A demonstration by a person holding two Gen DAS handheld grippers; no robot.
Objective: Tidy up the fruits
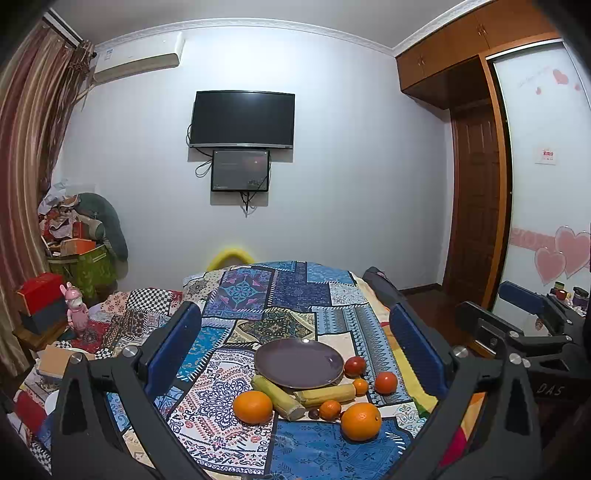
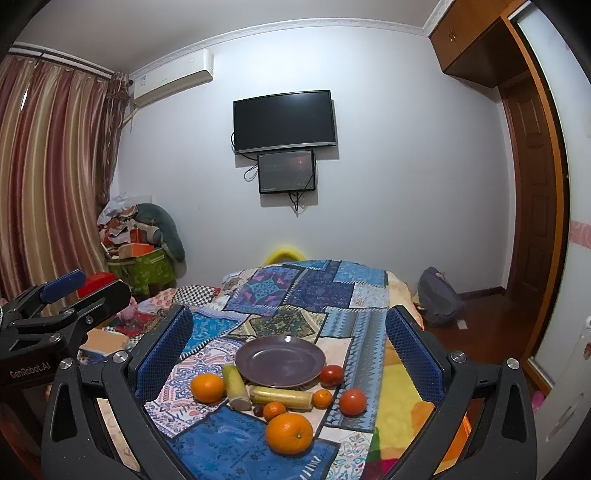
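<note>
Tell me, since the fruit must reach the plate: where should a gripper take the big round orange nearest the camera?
Grip the big round orange across its widest middle, coming from the near side; its flanks are free, and a small tangerine sits just behind.

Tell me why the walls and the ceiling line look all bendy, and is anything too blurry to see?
In the left wrist view the fisheye lens curves the ceiling moulding and the curtain; in the right wrist view the door frame bows the same way. Both pictures go dark at the corners. The plate and oranges stay sharp, with a small glint on the plate's rim.
</note>
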